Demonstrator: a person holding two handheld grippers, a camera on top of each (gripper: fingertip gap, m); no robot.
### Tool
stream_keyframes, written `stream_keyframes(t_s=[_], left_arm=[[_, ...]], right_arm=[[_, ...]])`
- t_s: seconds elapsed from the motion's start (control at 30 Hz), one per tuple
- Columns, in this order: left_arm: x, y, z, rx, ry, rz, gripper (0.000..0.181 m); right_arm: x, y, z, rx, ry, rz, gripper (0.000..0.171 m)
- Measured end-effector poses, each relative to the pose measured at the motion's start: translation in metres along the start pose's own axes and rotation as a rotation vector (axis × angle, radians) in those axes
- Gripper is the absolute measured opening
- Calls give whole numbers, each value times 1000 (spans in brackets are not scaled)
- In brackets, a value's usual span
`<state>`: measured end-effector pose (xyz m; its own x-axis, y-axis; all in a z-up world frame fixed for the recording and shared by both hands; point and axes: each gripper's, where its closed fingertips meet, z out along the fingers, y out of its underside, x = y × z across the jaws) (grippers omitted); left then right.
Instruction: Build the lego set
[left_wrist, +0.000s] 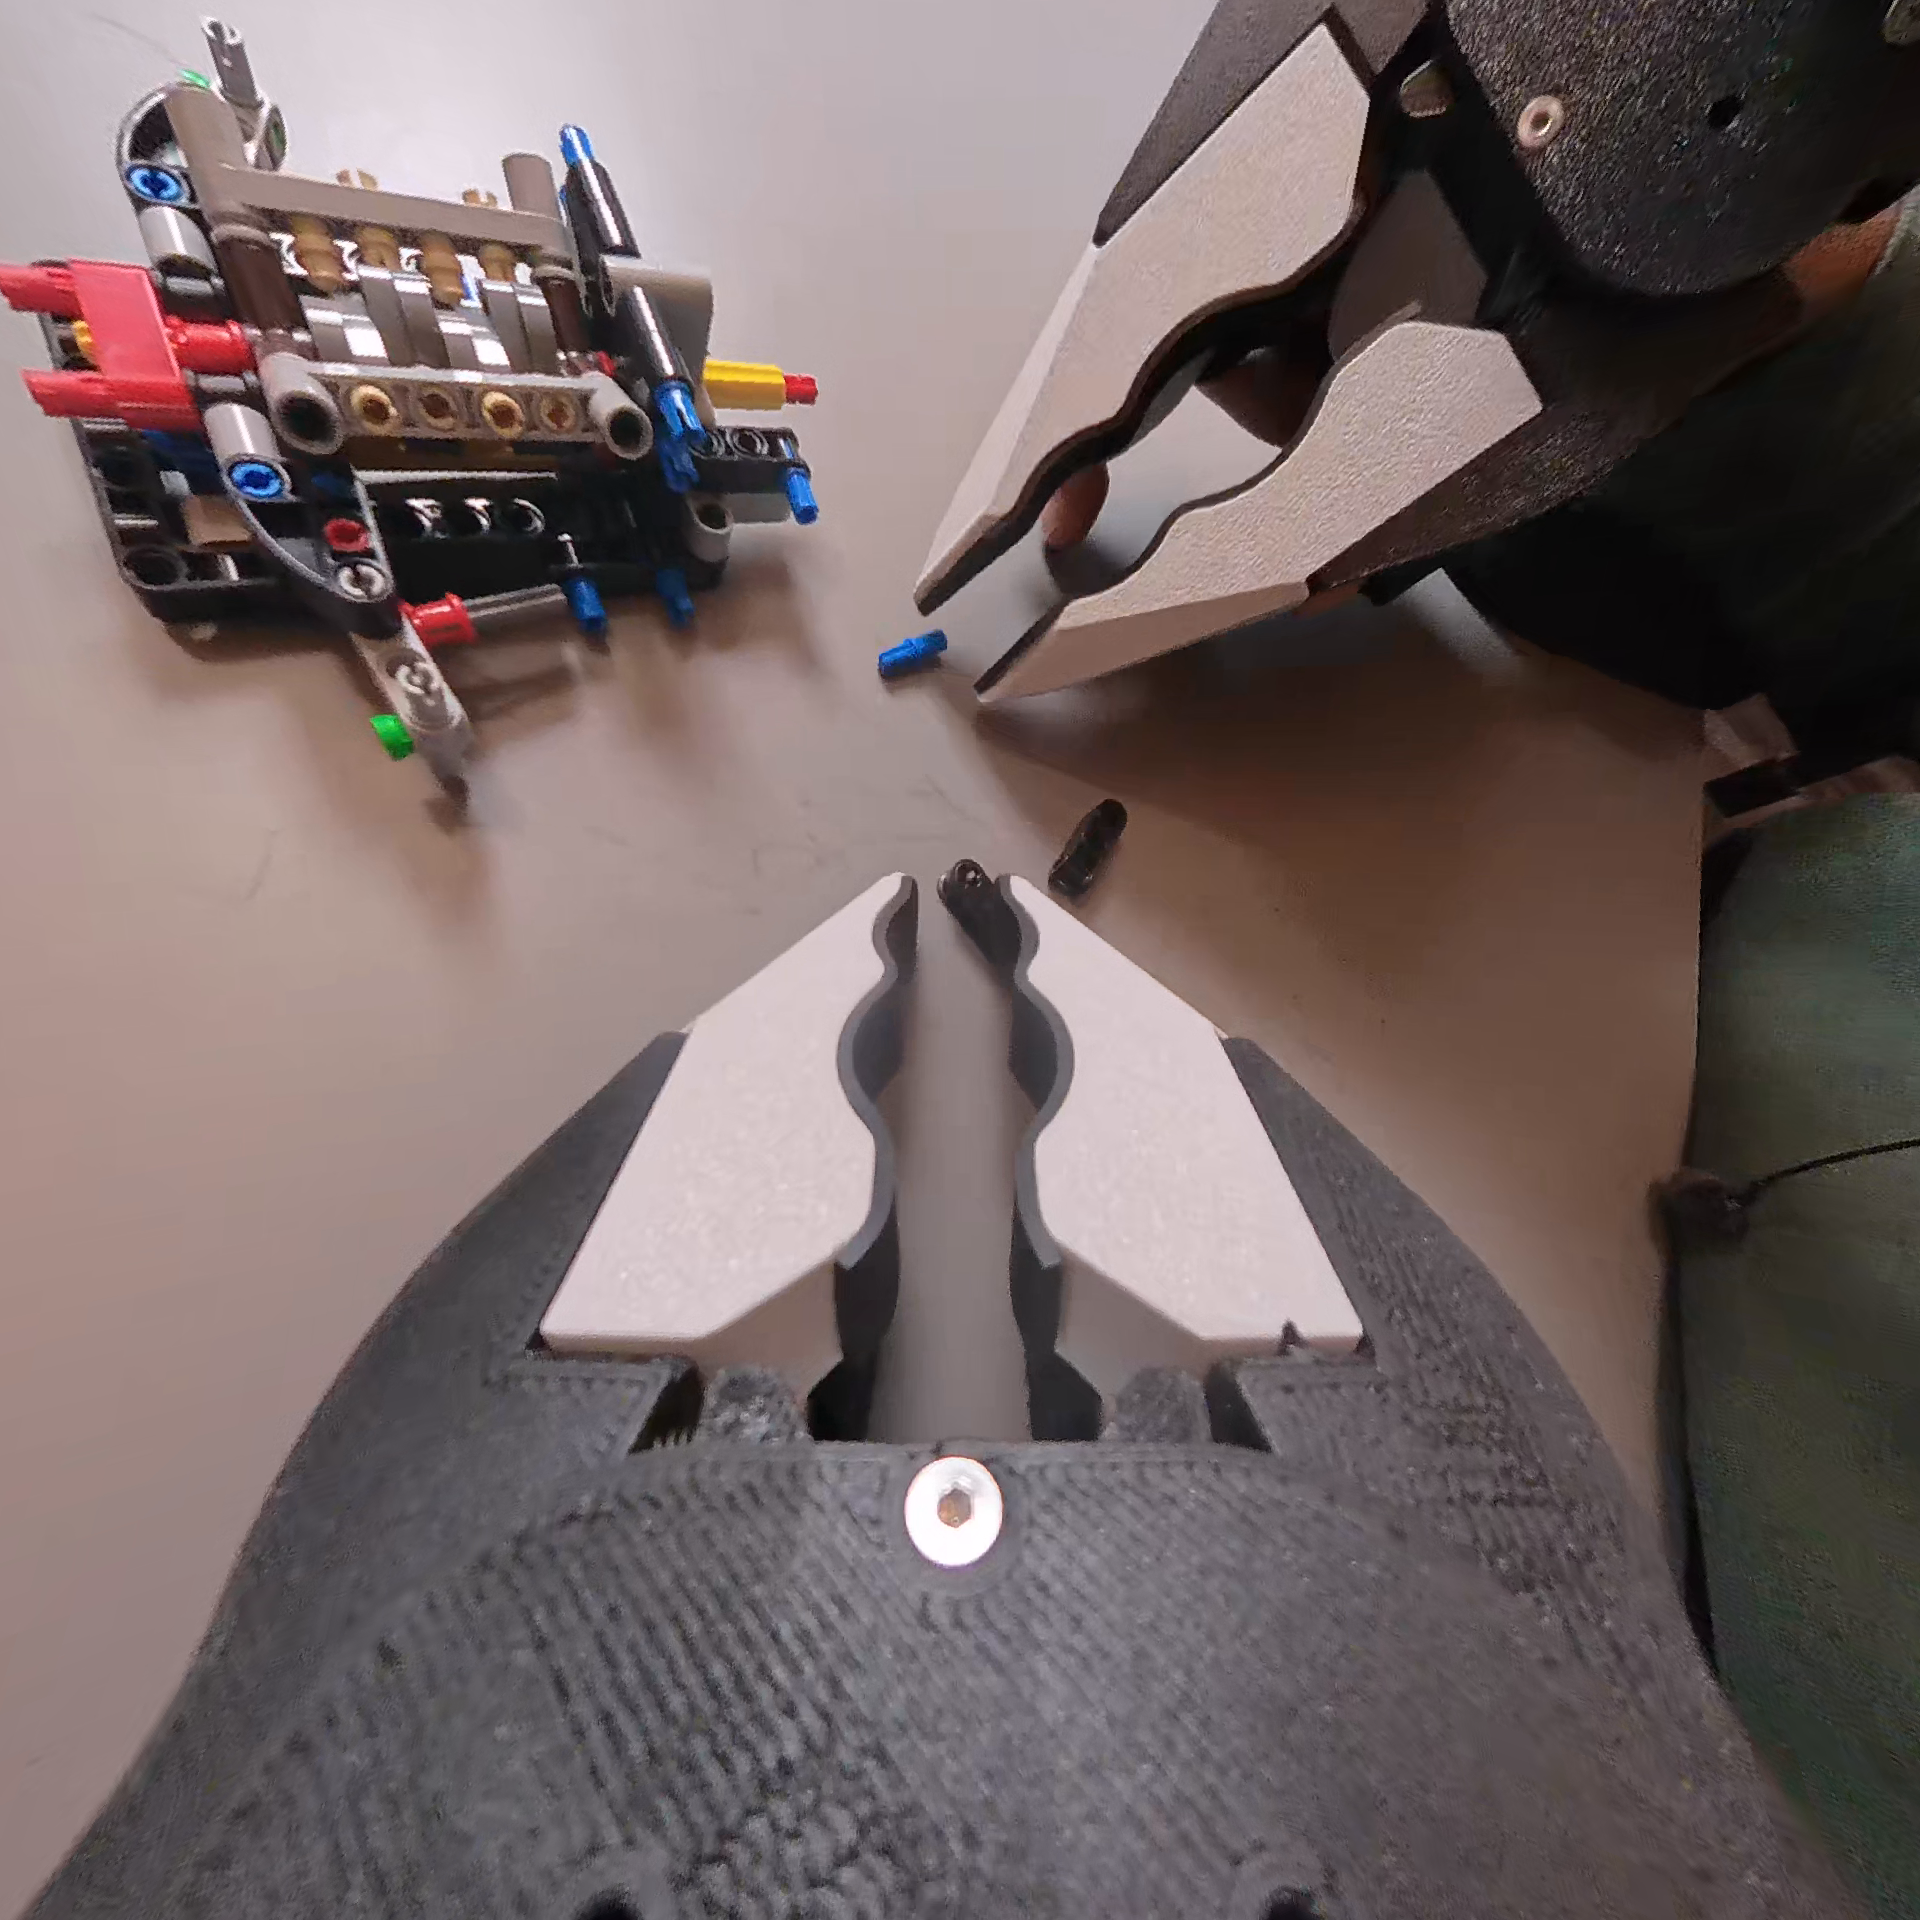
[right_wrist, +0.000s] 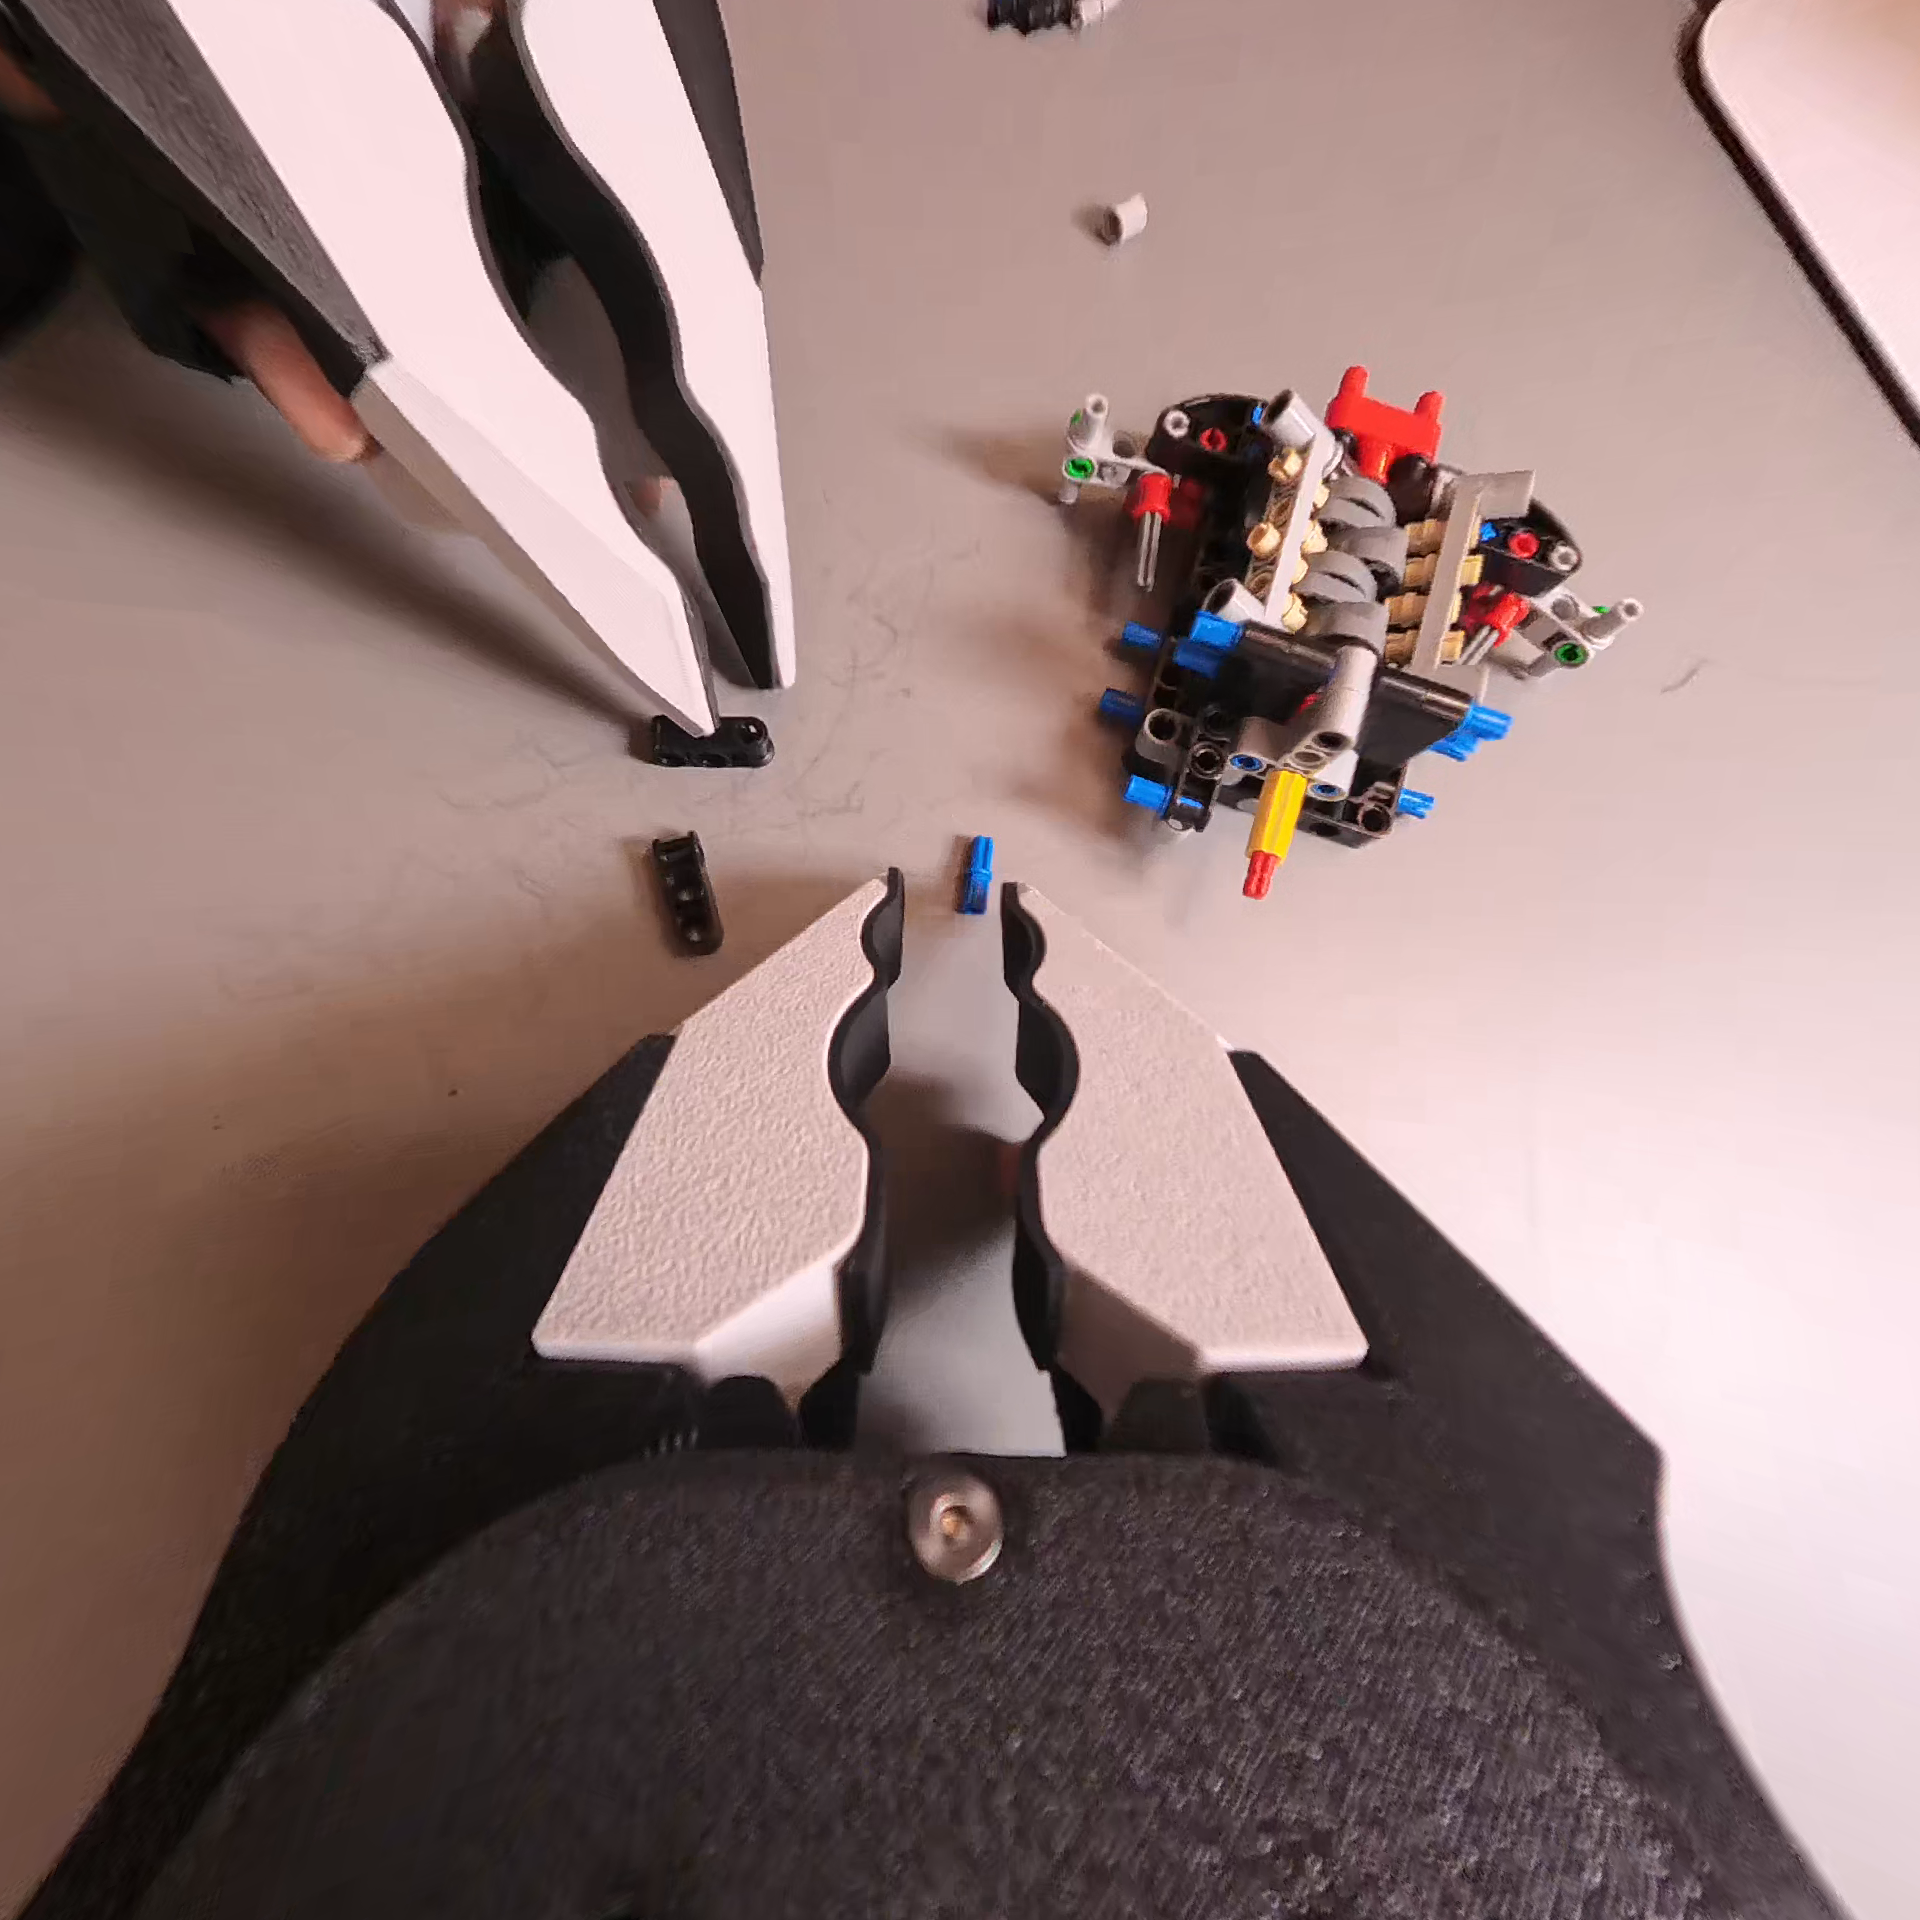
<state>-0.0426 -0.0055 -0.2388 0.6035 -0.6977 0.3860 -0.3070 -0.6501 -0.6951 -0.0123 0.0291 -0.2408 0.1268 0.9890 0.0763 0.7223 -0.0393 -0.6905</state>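
Observation:
The part-built lego model (left_wrist: 416, 395) of black, grey, red and blue pieces stands on the beige table; it also shows in the right wrist view (right_wrist: 1340, 623). My left gripper (left_wrist: 958, 883) is narrowly open, tips down on the table around a small black beam (left_wrist: 977, 904), which touches the right finger; from the right wrist view this gripper (right_wrist: 732, 701) stands over that beam (right_wrist: 712, 740). A second black beam (left_wrist: 1088, 847) (right_wrist: 686, 894) lies loose beside it. My right gripper (right_wrist: 951, 888) (left_wrist: 951, 646) is open, with a blue pin (right_wrist: 974, 876) (left_wrist: 912, 655) on the table just ahead of its tips.
A small grey bush (right_wrist: 1120, 218) lies farther off on the table, and a dark piece (right_wrist: 1029, 10) sits at the top edge. A white object with a dark rim (right_wrist: 1818, 208) is at the top right. A person's green clothing (left_wrist: 1808, 1143) borders the table's right side. One gripper's finger ends stand about 5 cm off the other's. Left tips and right tips are each some 15 cm from the small grey bush (right_wrist: 1120, 218).

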Motion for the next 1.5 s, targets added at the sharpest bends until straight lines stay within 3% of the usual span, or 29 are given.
stream_keyframes(t_s=[0.2, 0.4, 0.5, 0.63, 0.8, 1.17, 1.27, 1.37, 1.5], left_arm=[[0, -14, -7, 81, 2, 30, 13], [11, -27, -12, 172, 40, 152, 16], [32, -32, -17, 215, 128, 240, 15], [48, -31, -19, 225, 140, 382, 10], [54, -31, -18, 234, 140, 421, 4], [58, -33, -22, 260, 176, 403, 3], [62, -46, -32, 358, 228, 334, 3], [70, -63, -48, 485, 347, 220, 3], [78, -71, -56, 542, 460, 100, 2]], right_arm=[[3, 4, 6, -96, 30, -88, 2], [-24, -19, -12, 170, -19, -318, 2], [-40, -35, -29, 312, -77, -326, 2], [-47, -42, -40, 370, -85, -368, 2], [-54, -41, -40, 376, -108, -394, 2], [-56, -42, -43, 392, -115, -393, 2], [-51, -55, -54, 494, -111, -339, 3], [-50, -69, -69, 608, -129, -271, 15], [-48, -84, -84, 715, -45, -308, 14]])
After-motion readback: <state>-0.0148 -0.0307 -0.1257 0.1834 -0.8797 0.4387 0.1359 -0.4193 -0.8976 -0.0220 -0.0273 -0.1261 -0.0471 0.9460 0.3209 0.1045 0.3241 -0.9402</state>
